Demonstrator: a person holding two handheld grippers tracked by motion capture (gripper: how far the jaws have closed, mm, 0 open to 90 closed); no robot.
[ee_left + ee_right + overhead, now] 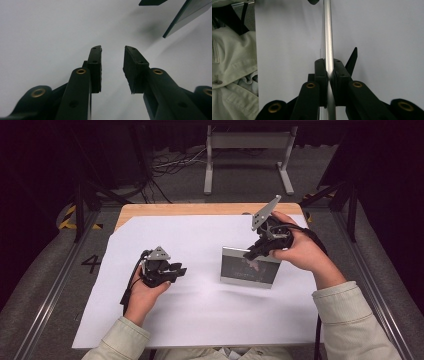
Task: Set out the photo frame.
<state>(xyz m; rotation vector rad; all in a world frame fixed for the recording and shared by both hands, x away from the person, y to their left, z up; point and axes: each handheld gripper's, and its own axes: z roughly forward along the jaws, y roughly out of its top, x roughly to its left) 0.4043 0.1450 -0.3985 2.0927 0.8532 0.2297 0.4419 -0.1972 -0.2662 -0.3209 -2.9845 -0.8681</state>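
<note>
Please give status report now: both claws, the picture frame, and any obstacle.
Right claw shut on picture frame top edge, frame upright on white sheet. Left claw open, empty, apart from frame. Nothing in the way.
</note>
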